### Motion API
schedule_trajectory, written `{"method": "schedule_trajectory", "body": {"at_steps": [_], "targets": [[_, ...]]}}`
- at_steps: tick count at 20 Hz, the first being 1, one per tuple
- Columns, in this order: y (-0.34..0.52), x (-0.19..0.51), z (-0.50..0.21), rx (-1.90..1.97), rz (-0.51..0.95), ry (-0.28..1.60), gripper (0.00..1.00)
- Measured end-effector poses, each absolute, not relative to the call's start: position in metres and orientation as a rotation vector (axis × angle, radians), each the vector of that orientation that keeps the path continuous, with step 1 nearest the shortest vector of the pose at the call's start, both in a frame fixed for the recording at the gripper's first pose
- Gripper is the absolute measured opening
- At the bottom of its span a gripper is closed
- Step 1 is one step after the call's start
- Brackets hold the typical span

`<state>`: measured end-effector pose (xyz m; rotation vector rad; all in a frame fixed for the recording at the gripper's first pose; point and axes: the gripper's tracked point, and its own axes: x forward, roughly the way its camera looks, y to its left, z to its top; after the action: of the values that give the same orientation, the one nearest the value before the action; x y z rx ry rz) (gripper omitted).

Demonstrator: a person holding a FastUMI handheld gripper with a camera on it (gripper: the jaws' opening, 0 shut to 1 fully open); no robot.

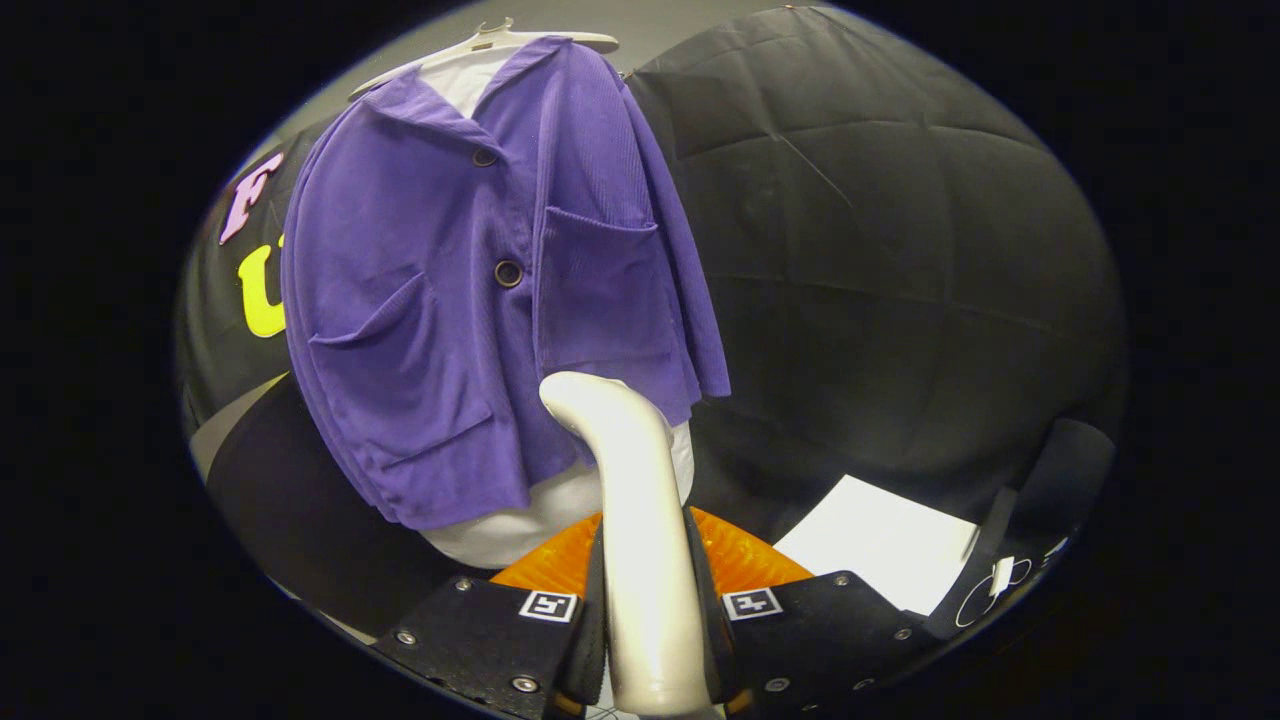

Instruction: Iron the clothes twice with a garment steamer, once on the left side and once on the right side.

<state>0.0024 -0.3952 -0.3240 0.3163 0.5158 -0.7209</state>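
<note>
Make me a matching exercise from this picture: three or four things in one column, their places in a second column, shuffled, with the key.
Things:
1. garment steamer
2. purple jacket
3. white sheet
4. hanger

Places:
A. lying flat, to the right beyond the gripper
B. above the jacket's collar
C. clamped between the fingers of the gripper
D. hanging just beyond the steamer's head

Pairs: 1-C, 2-D, 3-A, 4-B

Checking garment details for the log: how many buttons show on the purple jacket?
2 on the purple jacket: upper button below the collar, lower button between the chest pockets. The garment steamer, clamped in the gripper jaws, may hide more lower down.
</note>
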Motion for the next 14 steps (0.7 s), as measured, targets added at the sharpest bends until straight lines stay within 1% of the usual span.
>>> {"method": "schedule_trajectory", "body": {"at_steps": [6, 14], "targets": [[-0.337, -0.008, -0.300, 0.303, -0.647, 0.498, 0.39], [-0.296, -0.008, -0.181, 0.223, -0.479, 0.315, 0.39]]}}
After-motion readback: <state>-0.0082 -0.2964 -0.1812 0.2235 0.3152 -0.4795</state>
